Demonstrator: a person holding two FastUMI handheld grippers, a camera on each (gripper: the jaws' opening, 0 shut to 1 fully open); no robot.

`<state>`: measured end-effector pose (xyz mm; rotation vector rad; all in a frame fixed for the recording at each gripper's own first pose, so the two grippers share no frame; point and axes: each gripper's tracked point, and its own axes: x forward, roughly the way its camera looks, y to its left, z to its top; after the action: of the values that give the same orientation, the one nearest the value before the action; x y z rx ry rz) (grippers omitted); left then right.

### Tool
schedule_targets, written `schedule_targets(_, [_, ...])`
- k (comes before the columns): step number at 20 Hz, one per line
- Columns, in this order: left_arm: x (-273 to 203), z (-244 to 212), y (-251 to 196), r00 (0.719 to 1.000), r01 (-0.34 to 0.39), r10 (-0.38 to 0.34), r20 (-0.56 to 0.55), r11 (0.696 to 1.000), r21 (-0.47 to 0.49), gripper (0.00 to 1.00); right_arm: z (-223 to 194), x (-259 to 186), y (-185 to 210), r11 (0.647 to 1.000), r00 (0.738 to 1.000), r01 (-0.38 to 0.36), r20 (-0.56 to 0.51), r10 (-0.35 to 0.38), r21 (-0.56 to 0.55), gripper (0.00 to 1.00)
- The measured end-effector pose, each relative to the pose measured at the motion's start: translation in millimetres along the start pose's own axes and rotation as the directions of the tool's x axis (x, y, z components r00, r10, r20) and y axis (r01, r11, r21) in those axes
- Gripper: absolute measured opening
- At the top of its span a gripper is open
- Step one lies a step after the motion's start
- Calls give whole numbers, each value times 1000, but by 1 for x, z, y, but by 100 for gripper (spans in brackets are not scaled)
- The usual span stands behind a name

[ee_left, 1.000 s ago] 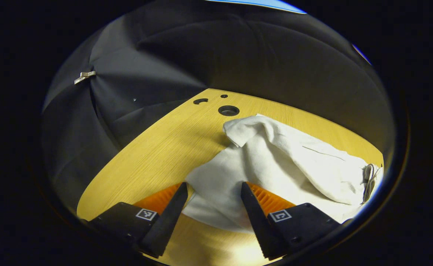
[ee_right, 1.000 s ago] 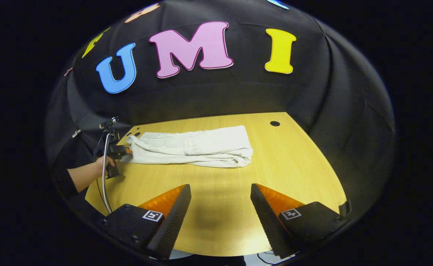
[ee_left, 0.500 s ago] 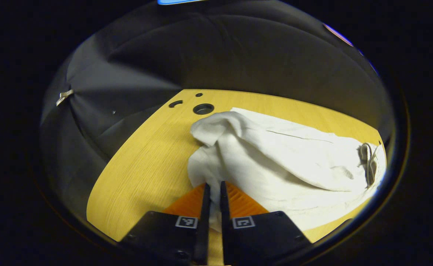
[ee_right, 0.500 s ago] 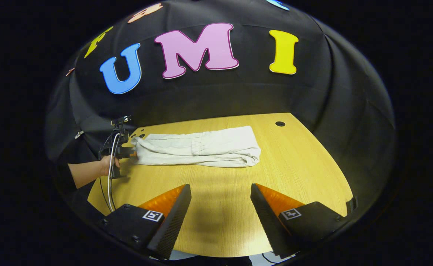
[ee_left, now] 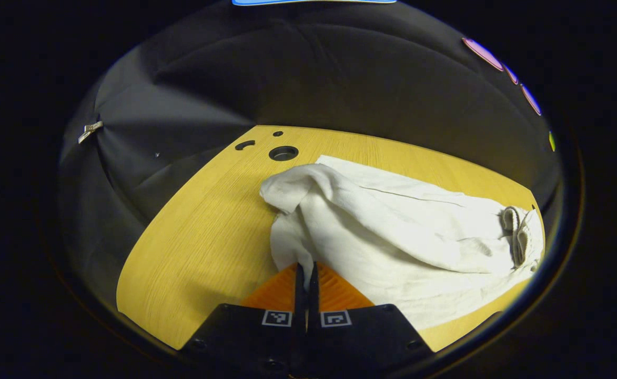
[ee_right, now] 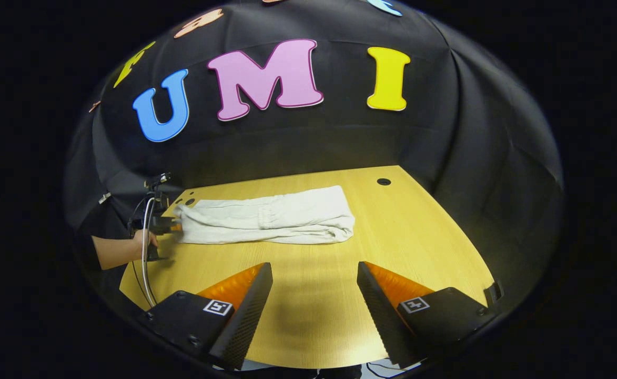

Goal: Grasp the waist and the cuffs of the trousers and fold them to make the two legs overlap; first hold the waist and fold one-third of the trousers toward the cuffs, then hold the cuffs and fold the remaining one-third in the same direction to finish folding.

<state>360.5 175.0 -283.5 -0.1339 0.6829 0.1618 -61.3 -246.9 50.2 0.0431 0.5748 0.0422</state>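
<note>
The white trousers (ee_right: 266,221) lie lengthwise across the far half of the wooden table (ee_right: 403,242), with the drawstring waist (ee_left: 516,237) folded onto the legs. My left gripper (ee_left: 306,268) is shut on the near edge of the cuff end (ee_left: 287,247), and the far cuff (ee_left: 290,187) bunches up beside it. In the right gripper view the left gripper (ee_right: 166,225) sits at the trousers' left end, held by a hand (ee_right: 142,243). My right gripper (ee_right: 313,271) hovers open over bare table, well short of the trousers.
A round hole (ee_left: 283,153) and two smaller openings lie in the table corner beyond the cuffs. Another hole (ee_right: 383,181) is at the far right. A cable (ee_right: 144,263) hangs from the left gripper. Black cloth walls surround the table.
My left gripper went from open around the cuff edge to shut on it, and lifted the cloth slightly. The right gripper stayed open and barely shifted.
</note>
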Motion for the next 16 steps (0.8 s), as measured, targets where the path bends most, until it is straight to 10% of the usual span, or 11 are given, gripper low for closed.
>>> schedule_targets(5, [-27,27,-7,998,24,-14,65,989,-148,5,1,5,-32,1000,1000,14,-1,-14,7,99])
schedule_targets(16, [-110,128,-101,961,172,-144,234,980,-102,5,16,10,-88,999,999,21,24,-22,39,99])
